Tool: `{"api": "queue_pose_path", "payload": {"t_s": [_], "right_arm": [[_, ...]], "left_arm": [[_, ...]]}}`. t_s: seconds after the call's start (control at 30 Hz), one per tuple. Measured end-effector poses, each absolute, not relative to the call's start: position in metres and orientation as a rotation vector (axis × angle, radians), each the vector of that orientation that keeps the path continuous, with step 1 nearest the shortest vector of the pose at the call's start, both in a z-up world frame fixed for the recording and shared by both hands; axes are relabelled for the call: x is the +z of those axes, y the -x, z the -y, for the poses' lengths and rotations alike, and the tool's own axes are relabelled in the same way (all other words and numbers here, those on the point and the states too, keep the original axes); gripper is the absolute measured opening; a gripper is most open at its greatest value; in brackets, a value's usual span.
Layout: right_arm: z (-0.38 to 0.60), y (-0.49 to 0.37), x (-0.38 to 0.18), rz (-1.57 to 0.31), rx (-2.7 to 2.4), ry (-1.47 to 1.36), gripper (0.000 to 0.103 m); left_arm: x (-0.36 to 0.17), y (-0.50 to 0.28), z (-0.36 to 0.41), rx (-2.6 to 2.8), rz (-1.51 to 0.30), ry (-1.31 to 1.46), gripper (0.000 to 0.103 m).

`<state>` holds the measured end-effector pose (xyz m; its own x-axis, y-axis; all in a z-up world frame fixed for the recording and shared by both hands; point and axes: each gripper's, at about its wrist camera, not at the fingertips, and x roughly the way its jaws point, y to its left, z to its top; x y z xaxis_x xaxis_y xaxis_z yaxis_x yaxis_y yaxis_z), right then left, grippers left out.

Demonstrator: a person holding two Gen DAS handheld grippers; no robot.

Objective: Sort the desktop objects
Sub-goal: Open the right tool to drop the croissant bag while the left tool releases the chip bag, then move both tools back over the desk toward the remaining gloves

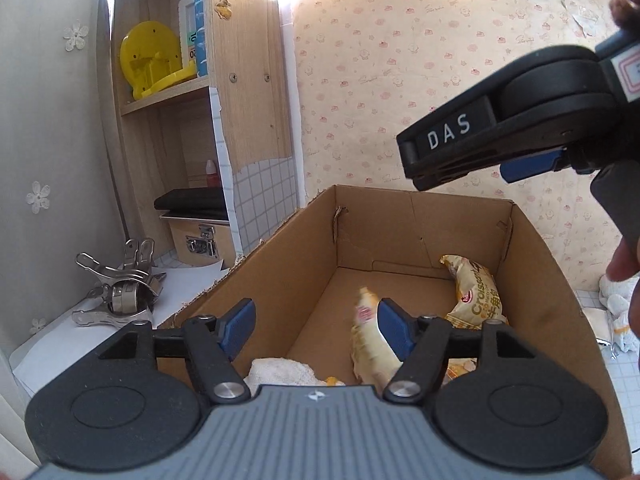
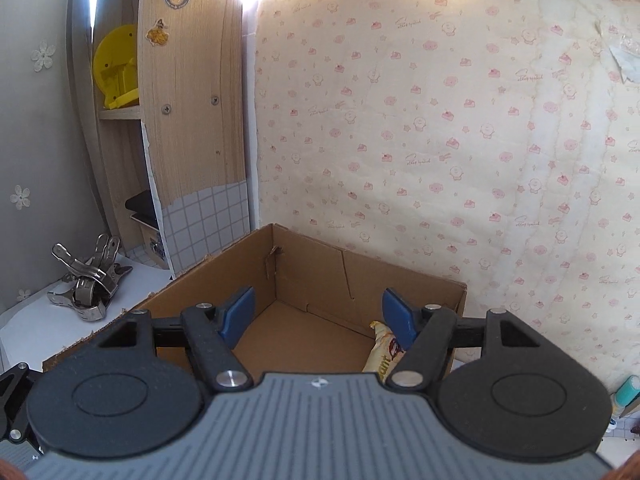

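Observation:
An open cardboard box (image 1: 288,264) lies right below my left gripper (image 1: 316,328), which is open with nothing between its blue pads. Inside the box, a yellow croissant packet (image 1: 476,292) rests by the far right wall. A second packet (image 1: 370,340) looks motion-blurred beside the right pad, free of any grip. A white towel (image 1: 280,372) shows at the box's near end. My right gripper (image 2: 316,316) hovers open and empty over the same box (image 2: 312,276), with the croissant packet (image 2: 382,354) under its right finger. In the left wrist view, the right gripper (image 1: 416,168) hangs above the box's far wall.
A pile of metal clips (image 1: 120,288) lies on the white surface left of the box. Behind it stands a wooden shelf (image 1: 240,80) with a yellow plastic piece (image 1: 156,60) and a latched case (image 1: 200,240). White cloth (image 1: 616,312) lies right of the box.

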<state>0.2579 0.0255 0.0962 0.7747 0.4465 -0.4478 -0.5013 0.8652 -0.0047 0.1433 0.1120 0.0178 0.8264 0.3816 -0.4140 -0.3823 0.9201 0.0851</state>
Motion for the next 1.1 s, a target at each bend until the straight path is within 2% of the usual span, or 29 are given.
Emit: {"api": "queue_pose_path", "payload": {"t_s": [0.17, 0.23, 0.5, 0.6, 1.1], "right_arm": [[-0.015, -0.251, 0.107, -0.423, 0.507, 0.122, 0.069], [-0.008, -0.248, 0.108, -0.419, 0.502, 0.109, 0.069], [0.044, -0.234, 0.114, -0.387, 0.452, 0.046, 0.071], [0.074, -0.221, 0.115, -0.351, 0.414, 0.028, 0.079], [0.217, -0.161, 0.091, -0.328, 0.217, -0.051, 0.08]], "left_arm": [[0.022, -0.138, -0.107, 0.419, -0.416, -0.022, 0.084], [0.025, -0.138, -0.105, 0.427, -0.409, -0.033, 0.085], [0.033, -0.122, -0.099, 0.423, -0.383, -0.001, 0.085], [0.037, -0.114, -0.093, 0.399, -0.359, 0.019, 0.085], [0.038, -0.087, -0.001, 0.185, -0.295, 0.029, 0.085]]}}
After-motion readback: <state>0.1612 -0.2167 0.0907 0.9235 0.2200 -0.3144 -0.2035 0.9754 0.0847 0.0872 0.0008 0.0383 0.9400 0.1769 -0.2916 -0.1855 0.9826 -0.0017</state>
